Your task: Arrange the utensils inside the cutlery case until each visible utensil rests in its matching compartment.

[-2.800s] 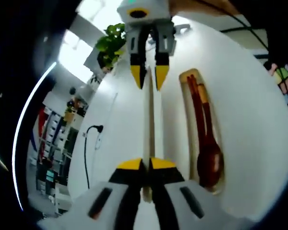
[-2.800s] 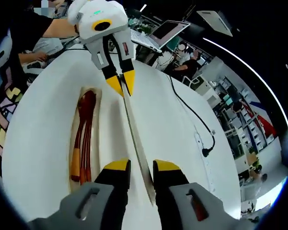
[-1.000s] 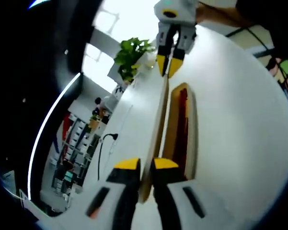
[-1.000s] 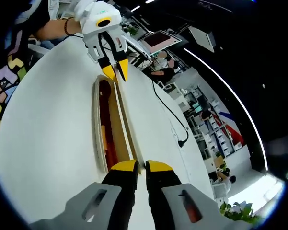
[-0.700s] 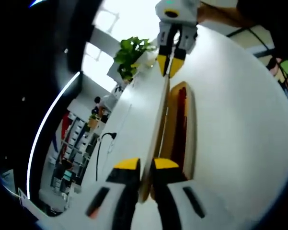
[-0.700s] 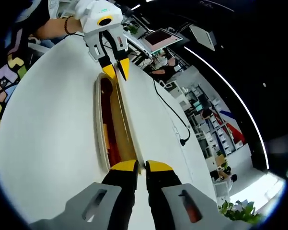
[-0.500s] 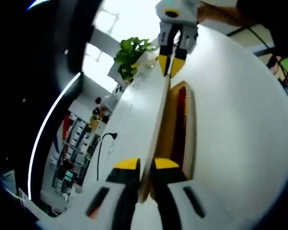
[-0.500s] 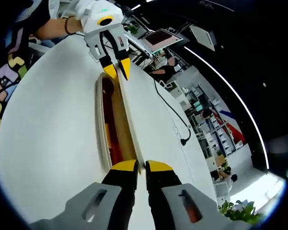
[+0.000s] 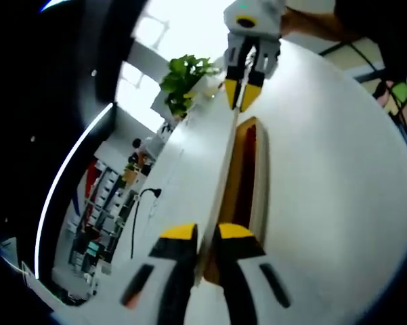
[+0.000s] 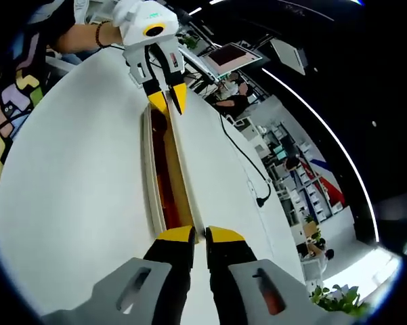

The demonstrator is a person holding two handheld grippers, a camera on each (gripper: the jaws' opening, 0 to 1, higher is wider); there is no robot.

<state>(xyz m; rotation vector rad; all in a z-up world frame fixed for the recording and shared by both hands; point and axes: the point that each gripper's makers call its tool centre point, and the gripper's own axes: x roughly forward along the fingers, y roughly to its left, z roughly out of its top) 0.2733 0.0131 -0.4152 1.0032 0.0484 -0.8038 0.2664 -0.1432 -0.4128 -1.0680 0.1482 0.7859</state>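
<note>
A long pale wooden case lid (image 9: 221, 172) stands on edge over the cutlery case (image 9: 261, 183). Dark red utensils (image 9: 247, 166) lie inside, partly hidden by the lid. My left gripper (image 9: 200, 235) is shut on the lid's near end, and the right gripper (image 9: 242, 93) pinches the far end. In the right gripper view my right gripper (image 10: 200, 235) is shut on the lid (image 10: 187, 169), and the left gripper (image 10: 168, 99) clamps the opposite end. The case (image 10: 149, 179) lies just left of the lid with the red utensils (image 10: 162, 186) in a narrow gap.
The case rests on a white table (image 9: 325, 176). A black cable with a plug (image 10: 259, 181) trails on the table beyond the lid. A potted plant (image 9: 183, 78) and a laptop (image 10: 231, 57) stand at the table's ends. A person's patterned sleeve (image 10: 10, 88) is at the left edge.
The lid, flat beside the open case 2.8 s ago, has been tipped up on edge and is leaning over the case, so less of the red utensils shows. Both grippers keep their hold.
</note>
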